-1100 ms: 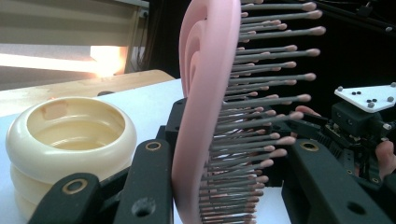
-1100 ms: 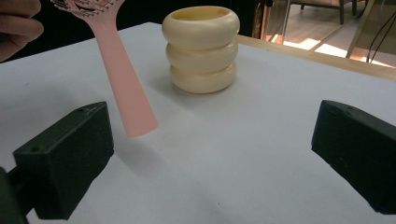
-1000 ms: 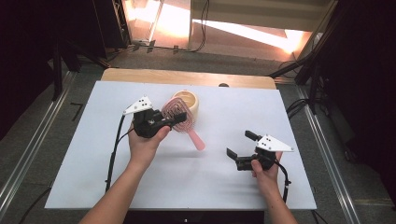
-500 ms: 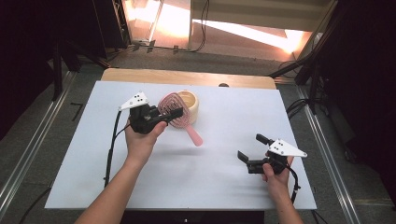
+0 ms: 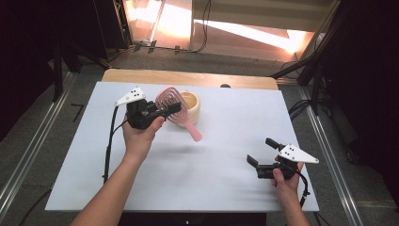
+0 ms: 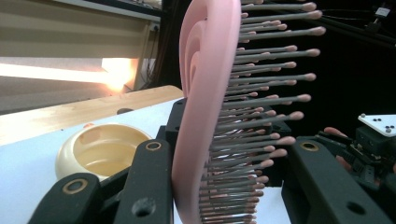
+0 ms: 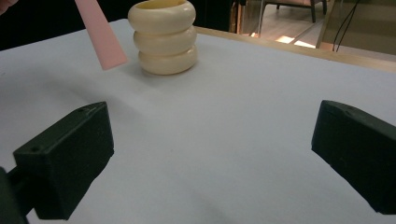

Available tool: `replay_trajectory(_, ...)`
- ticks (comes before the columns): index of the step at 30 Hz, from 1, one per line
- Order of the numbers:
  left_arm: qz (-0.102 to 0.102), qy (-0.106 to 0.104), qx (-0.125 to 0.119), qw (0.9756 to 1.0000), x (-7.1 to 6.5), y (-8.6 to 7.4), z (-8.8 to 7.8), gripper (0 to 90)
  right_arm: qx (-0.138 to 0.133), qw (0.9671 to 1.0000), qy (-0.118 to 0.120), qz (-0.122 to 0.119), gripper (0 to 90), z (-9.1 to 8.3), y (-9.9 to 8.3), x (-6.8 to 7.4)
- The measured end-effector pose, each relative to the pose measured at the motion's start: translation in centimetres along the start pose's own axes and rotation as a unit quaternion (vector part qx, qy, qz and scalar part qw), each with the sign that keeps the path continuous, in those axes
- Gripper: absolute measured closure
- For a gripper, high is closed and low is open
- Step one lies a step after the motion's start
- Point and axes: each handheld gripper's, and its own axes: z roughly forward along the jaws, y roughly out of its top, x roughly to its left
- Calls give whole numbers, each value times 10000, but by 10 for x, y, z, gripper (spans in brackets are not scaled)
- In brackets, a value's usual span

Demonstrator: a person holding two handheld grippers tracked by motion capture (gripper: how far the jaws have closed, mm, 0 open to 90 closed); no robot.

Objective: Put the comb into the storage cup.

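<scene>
My left gripper [image 5: 165,109] is shut on the head of a pink hairbrush [image 5: 170,100], held above the table on its left side. The brush's handle [image 5: 193,131] slants down to the right, in front of a cream ribbed cup [image 5: 195,104]. In the left gripper view the brush [image 6: 201,116] stands on edge between the jaws, bristles to the right, with the cup [image 6: 100,149] behind on the left. My right gripper [image 5: 261,151] is open and holds nothing, low over the table at the front right. Its view looks toward the cup [image 7: 163,37] and the handle tip [image 7: 100,35].
The white table top [image 5: 221,188] rests on a wooden board whose edge [image 5: 188,77] shows at the back. A black cable [image 5: 109,146] trails from the left gripper. Dark floor and metal rails lie on both sides.
My right gripper has moved to the right, closer to the table's front right corner. The left gripper and the brush have shifted slightly left and toward the back.
</scene>
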Motion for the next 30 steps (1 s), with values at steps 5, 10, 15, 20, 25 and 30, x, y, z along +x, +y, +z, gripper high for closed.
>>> replay_trajectory(5, 37, 65, -111, 9999, 1, 5, -2, 656, 39, 10000, -58, 3, 0, -5, -5, -4)
replay_trajectory(10, 75, 111, -149, 9998, 3, 9, -3, 656, 72, 9999, -119, 41, 0, -11, -10, -7)
replay_trajectory(15, 94, 132, -156, 9997, 4, 12, -3, 657, 100, 9998, -161, 44, 0, -17, -14, -9)
replay_trajectory(20, 106, 137, -179, 9997, 6, 15, -4, 656, 67, 9997, -199, 83, 0, -21, -16, -12)
replay_trajectory(25, 126, 152, -232, 9995, 8, 20, -6, 657, 77, 9997, -210, 74, 0, -21, -16, -12)
replay_trajectory(30, 140, 194, -276, 9993, 10, 25, -7, 656, 75, 9997, -202, 70, 0, -21, -16, -12)
